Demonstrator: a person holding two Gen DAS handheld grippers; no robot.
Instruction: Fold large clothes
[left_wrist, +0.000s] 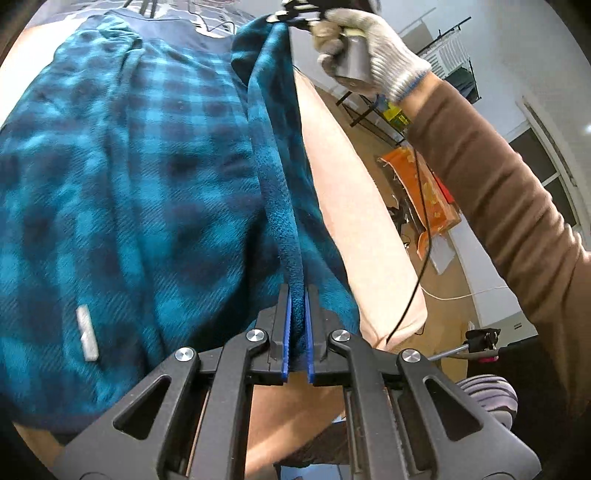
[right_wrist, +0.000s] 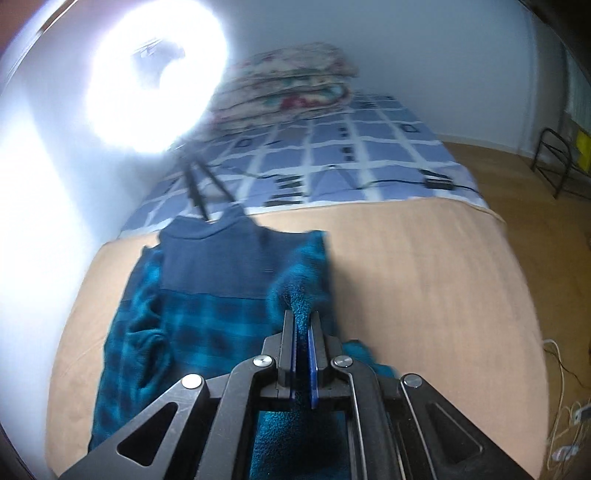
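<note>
A large teal and dark blue plaid fleece garment (left_wrist: 122, 192) lies spread on a tan surface (left_wrist: 347, 206). Its upper part is plain dark blue (right_wrist: 210, 258). My left gripper (left_wrist: 297, 295) is shut on the garment's right edge, which runs taut up to my right gripper (left_wrist: 291, 16), held by a gloved hand (left_wrist: 369, 48). In the right wrist view my right gripper (right_wrist: 302, 317) is shut on a bunched fold of the same edge, lifted above the tan surface (right_wrist: 424, 280).
A bed with a blue checked cover (right_wrist: 351, 158) and a stack of folded floral quilts (right_wrist: 291, 88) lies beyond. A bright ring light (right_wrist: 155, 74) on a tripod stands at the left. Wooden floor (left_wrist: 391, 173), an orange bag (left_wrist: 424, 188) and a black rack (right_wrist: 554, 162) are at the right.
</note>
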